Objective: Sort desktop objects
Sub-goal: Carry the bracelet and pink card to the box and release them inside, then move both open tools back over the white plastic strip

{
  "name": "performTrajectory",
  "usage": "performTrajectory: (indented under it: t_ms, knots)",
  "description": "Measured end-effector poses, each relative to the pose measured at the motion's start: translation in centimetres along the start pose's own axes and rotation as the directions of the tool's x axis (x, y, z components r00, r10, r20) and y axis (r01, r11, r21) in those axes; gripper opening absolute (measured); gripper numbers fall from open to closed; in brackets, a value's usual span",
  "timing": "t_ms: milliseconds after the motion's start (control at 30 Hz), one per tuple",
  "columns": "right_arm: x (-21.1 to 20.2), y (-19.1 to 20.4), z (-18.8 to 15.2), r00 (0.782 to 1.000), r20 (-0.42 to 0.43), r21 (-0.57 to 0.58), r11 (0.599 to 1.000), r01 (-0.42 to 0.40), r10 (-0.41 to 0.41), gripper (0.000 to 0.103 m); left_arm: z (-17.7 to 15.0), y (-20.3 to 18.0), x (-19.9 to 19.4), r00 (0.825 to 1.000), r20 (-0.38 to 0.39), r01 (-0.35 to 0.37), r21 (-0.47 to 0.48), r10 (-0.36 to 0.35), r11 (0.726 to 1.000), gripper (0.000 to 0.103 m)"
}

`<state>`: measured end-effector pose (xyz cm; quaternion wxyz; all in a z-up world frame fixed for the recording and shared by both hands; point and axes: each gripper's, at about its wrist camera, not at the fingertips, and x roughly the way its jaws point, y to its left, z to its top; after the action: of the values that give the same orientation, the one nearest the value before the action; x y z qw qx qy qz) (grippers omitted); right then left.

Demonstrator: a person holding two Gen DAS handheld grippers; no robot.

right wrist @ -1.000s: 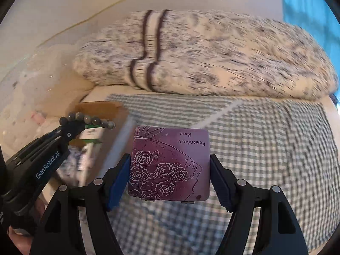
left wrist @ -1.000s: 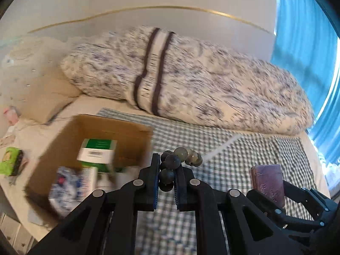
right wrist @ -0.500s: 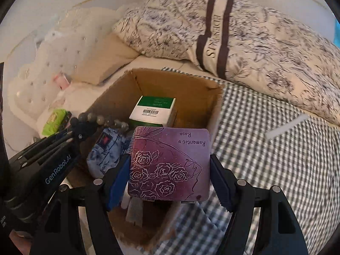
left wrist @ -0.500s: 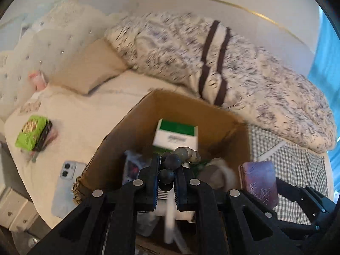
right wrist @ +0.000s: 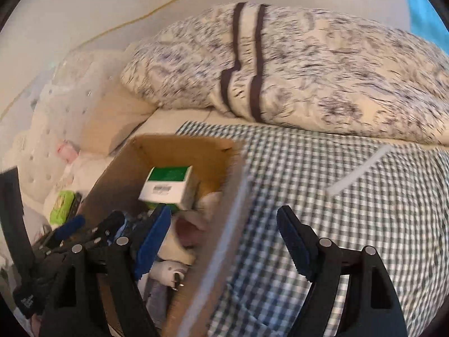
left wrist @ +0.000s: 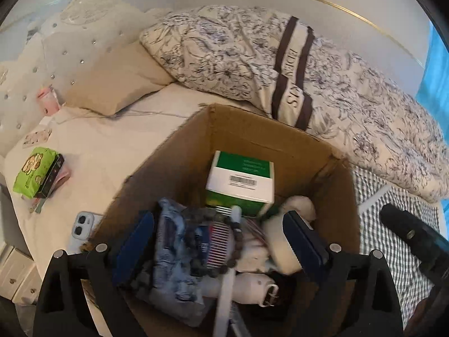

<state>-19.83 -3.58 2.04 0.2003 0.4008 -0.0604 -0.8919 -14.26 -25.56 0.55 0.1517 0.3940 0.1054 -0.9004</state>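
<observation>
Left wrist view looks straight down into an open cardboard box (left wrist: 269, 132) sitting on the bed (left wrist: 118, 151), and the left gripper (left wrist: 219, 241) hangs over it with its jaws spread wide and nothing between them. Inside the box, a string of dark beads (left wrist: 235, 241) lies draped across a pink comb (left wrist: 217, 241) and a crumpled blue patterned packet (left wrist: 176, 252). Toward the box's far wall a green and white carton (left wrist: 241, 182) stands with its barcode facing up, and something soft and white (left wrist: 291, 233) sits against the right wall (too blurred to say what it is). Outside the box, near the bed's left edge, a green snack pack (left wrist: 35, 174) rests on the pale sheet, and a phone in a light case (left wrist: 81, 226) lies just beside the box's near left corner. A flowered duvet (left wrist: 322, 90) with dark stripes is heaped along the far side of the bed. From the right wrist view, the right gripper (right wrist: 224, 241) also has its jaws wide apart and empty; it sits over the box's right wall, one finger above the box's contents and the other above the checked blanket (right wrist: 350, 210) that covers the bed's right part. A white strip (right wrist: 359, 171) lies on that blanket.
</observation>
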Motion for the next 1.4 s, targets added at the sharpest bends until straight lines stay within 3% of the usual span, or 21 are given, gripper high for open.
performTrajectory:
  t_ms: [267,367,467,600,833,1067,1200,1233,1300,1333,1400]
  knots:
    - [-7.8,-10.3,-0.1,0.99,0.074,0.12,0.986,0.112,-0.122,0.078,-1.0,-9.2,-3.1,0.996,0.038,0.076,0.104,-0.081,0.992,0.097]
    - [-10.6,-14.9,-0.7,0.985,0.076,0.173,0.975,0.137,-0.152,0.078,-1.9,-14.1,-4.0,0.98,0.065,0.176,0.155,-0.188,0.972,0.103]
    - [-11.9,-19.2,-2.7,0.977,0.035,0.213,0.956,0.2,-0.212,0.079,-3.0,-19.8,-3.6,0.969,0.054,0.22,0.254,-0.241,0.942,0.103]
    - [-11.8,-24.8,-6.0,0.965,-0.019,0.265,0.93,0.256,-0.26,0.079,-4.0,-26.0,-2.0,0.97,0.08,0.189,0.337,-0.228,0.922,0.103]
    - [-10.3,-31.8,-9.1,0.941,-0.101,0.362,0.869,0.337,-0.323,0.079,-4.5,-33.1,5.7,0.978,-0.009,0.195,0.39,-0.208,0.9,0.103]
    - [-7.4,-34.3,-7.0,0.95,-0.106,0.354,0.882,0.311,-0.293,0.079,-6.3,-35.9,13.9,0.985,-0.075,0.173,0.526,-0.157,0.832,0.103]
    - [-5.4,-33.8,-6.5,0.963,-0.112,0.358,0.894,0.27,-0.246,0.079,-6.5,-36.1,17.3,0.983,-0.143,0.175,0.521,-0.117,0.835,0.102]
    - [-4.5,-33.6,-6.4,0.968,-0.118,0.36,0.899,0.249,-0.221,0.079,-6.4,-36.0,17.9,0.982,-0.15,0.176,0.513,-0.114,0.84,0.101]
    - [-3.0,-32.9,-6.1,0.969,-0.136,0.341,0.908,0.242,-0.207,0.079,-6.1,-35.8,19.0,0.974,-0.191,0.205,0.491,-0.125,0.846,0.085]
    - [-2.4,-32.6,-5.8,0.969,-0.141,0.33,0.913,0.24,-0.204,0.079,-6.0,-35.6,19.5,0.966,-0.216,0.231,0.473,-0.142,0.85,0.082]
    - [-1.4,-32.0,-5.3,0.968,-0.152,0.313,0.919,0.239,-0.2,0.079,-5.6,-35.1,19.6,0.962,-0.217,0.248,0.458,-0.163,0.853,0.058]
